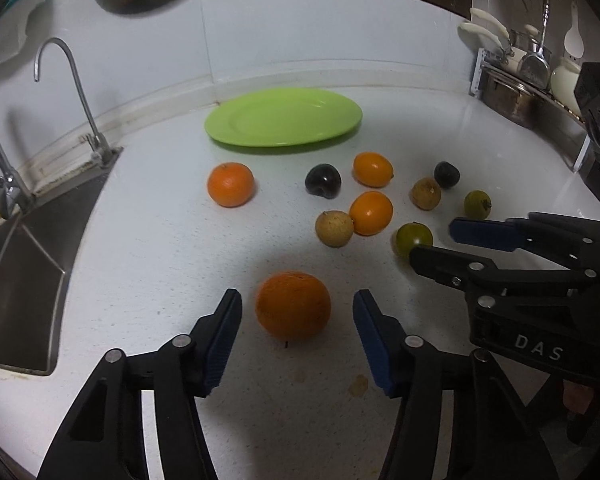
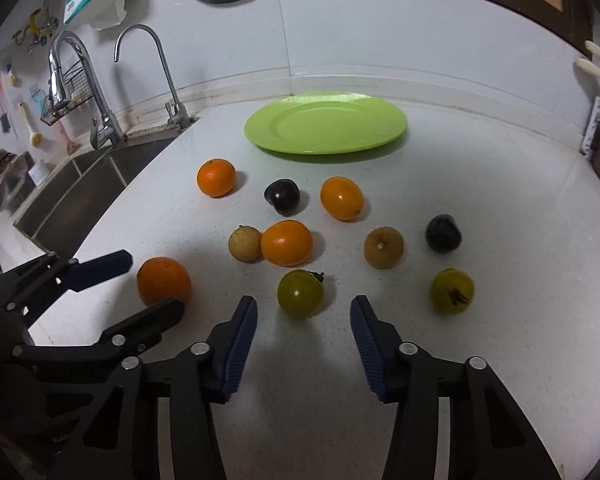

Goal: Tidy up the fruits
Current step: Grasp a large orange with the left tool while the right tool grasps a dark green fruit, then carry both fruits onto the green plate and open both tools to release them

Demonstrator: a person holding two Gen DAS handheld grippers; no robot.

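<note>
Left wrist view: the near orange (image 1: 293, 305) sits on the counter (image 1: 160, 264) between the spread-apart left gripper (image 1: 297, 338), untouched. The right gripper (image 2: 303, 334), also apart, faces a green tomato (image 2: 300, 293). Round fruit may roll aside if nudged off-centre.

1. You have two rough-skinned oranges: a big one (image 2: 163, 281) and a smaller one (image 2: 216, 177).
2. Two smooth orange fruits (image 2: 286, 242) (image 2: 341, 198).
3. Two dark plums (image 2: 282, 196) (image 2: 443, 233).
4. Two brown round fruits (image 2: 245, 243) (image 2: 383, 247).
5. Two green tomatoes (image 2: 300, 293) (image 2: 452, 290).
6. One green plate (image 2: 388, 126).
7. Two faucets (image 2: 156, 72) (image 2: 80, 88).
</note>
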